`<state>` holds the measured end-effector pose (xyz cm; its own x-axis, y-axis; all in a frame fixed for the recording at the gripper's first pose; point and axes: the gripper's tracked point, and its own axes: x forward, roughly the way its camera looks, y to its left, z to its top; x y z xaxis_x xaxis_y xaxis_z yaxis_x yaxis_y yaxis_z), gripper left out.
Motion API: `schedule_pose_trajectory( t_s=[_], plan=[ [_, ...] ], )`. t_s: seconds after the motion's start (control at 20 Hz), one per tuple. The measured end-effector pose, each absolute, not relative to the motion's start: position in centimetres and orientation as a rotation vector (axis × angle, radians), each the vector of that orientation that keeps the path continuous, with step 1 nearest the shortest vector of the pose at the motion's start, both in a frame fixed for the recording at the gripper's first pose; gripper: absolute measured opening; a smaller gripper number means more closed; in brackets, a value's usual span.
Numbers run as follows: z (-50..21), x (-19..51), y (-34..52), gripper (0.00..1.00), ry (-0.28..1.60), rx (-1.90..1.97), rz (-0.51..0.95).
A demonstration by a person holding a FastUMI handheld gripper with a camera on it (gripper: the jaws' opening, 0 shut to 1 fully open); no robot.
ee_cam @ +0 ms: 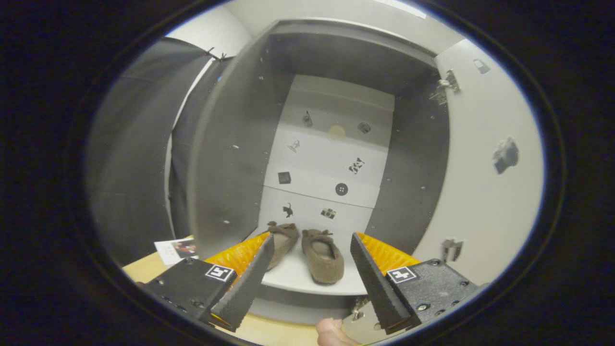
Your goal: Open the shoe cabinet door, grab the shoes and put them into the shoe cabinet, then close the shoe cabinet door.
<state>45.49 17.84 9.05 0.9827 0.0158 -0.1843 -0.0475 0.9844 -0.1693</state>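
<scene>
- The claw (312, 242) is standing wide open, holding nothing.
- Two soft brown slippers (323, 255) are lying just ahead, inside the grey cabinet (230, 158).
- The white door (480, 192) is hanging open, waiting for closing.

We can't make out any actual words or numbers here. Closest thing: the square black-and-white marker tags (220, 272) on the tool's two finger mounts, and little black picture stickers (341, 189) dotted over the shoe cabinet's back panel (317, 158) — a button, a cat, all symbols, no lettering.
</scene>
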Motion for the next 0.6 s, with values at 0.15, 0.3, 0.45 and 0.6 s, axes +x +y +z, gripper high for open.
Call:
schedule_pose_trajectory(
  t_s=[0.15,0.3,0.45,0.6],
  plan=[
    [11.9,38.8,17.2,1.00,0.131,-0.200,0.070],
    [13.0,31.4,14.2,1.00,0.111,-0.186,0.065],
    [12.8,24.5,12.6,1.00,0.123,-0.144,0.157],
    [12.2,18.3,8.9,1.00,0.096,-0.150,0.179]
  ],
)
